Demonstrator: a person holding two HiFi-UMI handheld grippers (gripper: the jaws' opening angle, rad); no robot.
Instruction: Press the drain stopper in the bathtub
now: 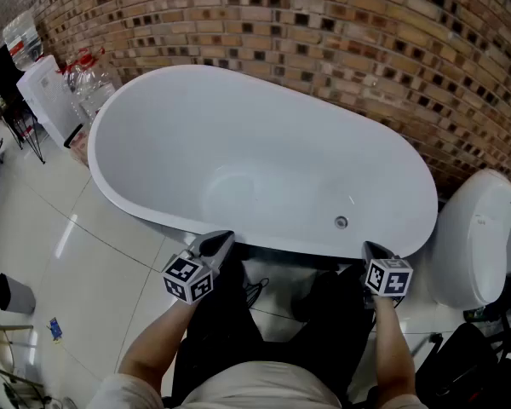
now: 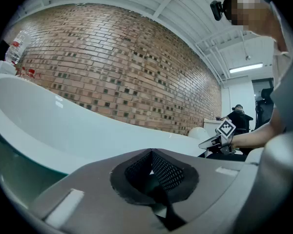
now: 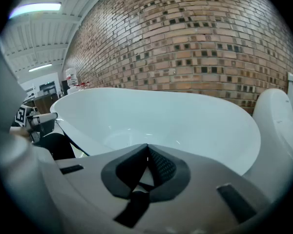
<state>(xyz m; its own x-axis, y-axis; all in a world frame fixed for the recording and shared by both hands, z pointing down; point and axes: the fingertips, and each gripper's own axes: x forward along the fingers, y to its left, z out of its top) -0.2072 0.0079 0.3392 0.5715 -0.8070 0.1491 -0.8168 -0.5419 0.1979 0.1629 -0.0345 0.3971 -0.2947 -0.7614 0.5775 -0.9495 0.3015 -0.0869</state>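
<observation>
A white oval bathtub (image 1: pixel 153 109) stands against a brick wall. Its round metal drain stopper (image 1: pixel 341 222) sits on the tub floor near the right end. My left gripper (image 1: pixel 217 244) hovers just outside the near rim, shut and empty. At the near rim to the right, my right gripper (image 1: pixel 375 251) is also shut and empty, a short way in front of the stopper. In the left gripper view the jaws (image 2: pixel 151 152) meet at the tip, with the tub rim (image 2: pixel 49 145) beyond. The right gripper (image 3: pixel 147 146) points over the tub basin (image 3: pixel 185 121). The stopper is hidden in both gripper views.
A white toilet (image 1: pixel 473 237) stands right of the tub. Bottles (image 1: pixel 89 79) and a white box (image 1: pixel 47 96) sit at the tub's far left end. A small dark bin (image 1: pixel 14 294) is on the glossy tiled floor. The person's legs are between the grippers.
</observation>
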